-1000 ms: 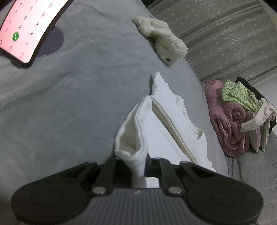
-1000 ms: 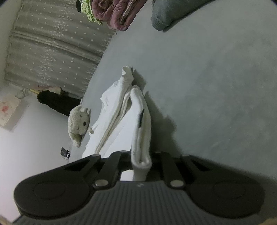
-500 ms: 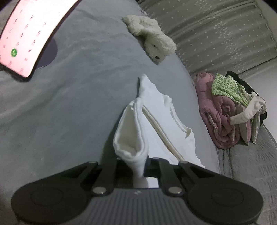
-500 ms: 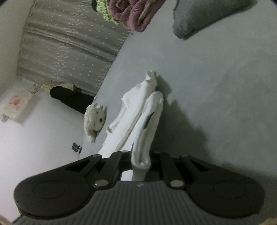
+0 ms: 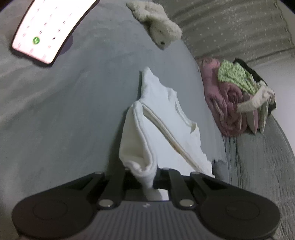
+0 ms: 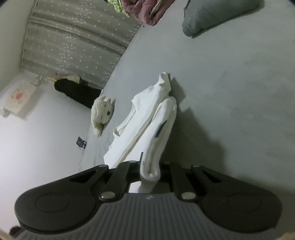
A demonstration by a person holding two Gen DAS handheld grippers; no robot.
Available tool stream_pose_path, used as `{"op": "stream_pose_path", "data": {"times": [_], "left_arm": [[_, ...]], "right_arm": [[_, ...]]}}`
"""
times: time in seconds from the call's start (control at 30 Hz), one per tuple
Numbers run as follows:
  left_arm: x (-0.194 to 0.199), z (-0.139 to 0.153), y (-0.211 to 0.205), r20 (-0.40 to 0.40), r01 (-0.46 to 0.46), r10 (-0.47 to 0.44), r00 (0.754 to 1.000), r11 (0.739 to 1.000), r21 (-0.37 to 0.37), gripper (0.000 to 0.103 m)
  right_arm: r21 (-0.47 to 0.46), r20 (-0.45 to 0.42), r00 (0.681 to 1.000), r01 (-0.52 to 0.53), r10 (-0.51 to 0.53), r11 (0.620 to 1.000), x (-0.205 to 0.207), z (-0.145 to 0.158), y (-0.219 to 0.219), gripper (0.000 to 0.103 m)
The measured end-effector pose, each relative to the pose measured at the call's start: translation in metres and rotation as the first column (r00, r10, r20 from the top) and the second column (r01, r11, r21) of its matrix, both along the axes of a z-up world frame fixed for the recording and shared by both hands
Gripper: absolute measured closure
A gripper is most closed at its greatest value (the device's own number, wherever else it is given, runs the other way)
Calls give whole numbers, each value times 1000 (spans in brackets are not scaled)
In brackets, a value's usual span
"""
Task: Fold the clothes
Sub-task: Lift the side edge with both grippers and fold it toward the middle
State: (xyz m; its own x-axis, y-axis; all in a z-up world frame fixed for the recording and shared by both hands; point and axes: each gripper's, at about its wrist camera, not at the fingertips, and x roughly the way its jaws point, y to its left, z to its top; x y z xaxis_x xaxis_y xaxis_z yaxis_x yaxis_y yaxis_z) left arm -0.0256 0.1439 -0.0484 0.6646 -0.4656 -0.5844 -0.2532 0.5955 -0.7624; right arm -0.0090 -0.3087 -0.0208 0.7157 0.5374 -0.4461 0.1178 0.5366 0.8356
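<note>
Count, both views. White garment (image 5: 162,118): 1, centre of frame. Tongs: 2, left tongs (image 5: 146,181) and right tongs (image 6: 149,177), one at the bottom centre of each view. Plush toy (image 5: 162,31): 1, upper centre in the left view. Lit phone screen (image 5: 49,27): 1, upper left. Pile of bundled clothes (image 5: 237,99): 1, right side; pieces within not separable. Grey pillow (image 6: 217,16): 1, upper right in the right view. Bed (image 5: 64,110): 1.
</note>
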Motion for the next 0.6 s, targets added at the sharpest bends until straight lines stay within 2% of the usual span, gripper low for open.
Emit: {"op": "stream_pose_path", "data": {"times": [0.3,0.47,0.53,0.6], "left_arm": [[-24,-7,3,-1,120,-120,993,992,43,98],[-18,-15,0,-11,199,-199,980,976,84,97],[-15,-19,-1,-16,231,-230,973,968,99,96],[-14,-17,1,0,269,-271,963,956,116,94]], "right_arm": [[-65,-15,994,-105,105,992,-21,-2,1,96],[-97,-40,990,-137,133,986,-21,-10,5,95],[-100,-62,989,-143,137,985,-18,-16,6,94],[-94,-73,987,-150,143,984,-15,-20,4,87]]}}
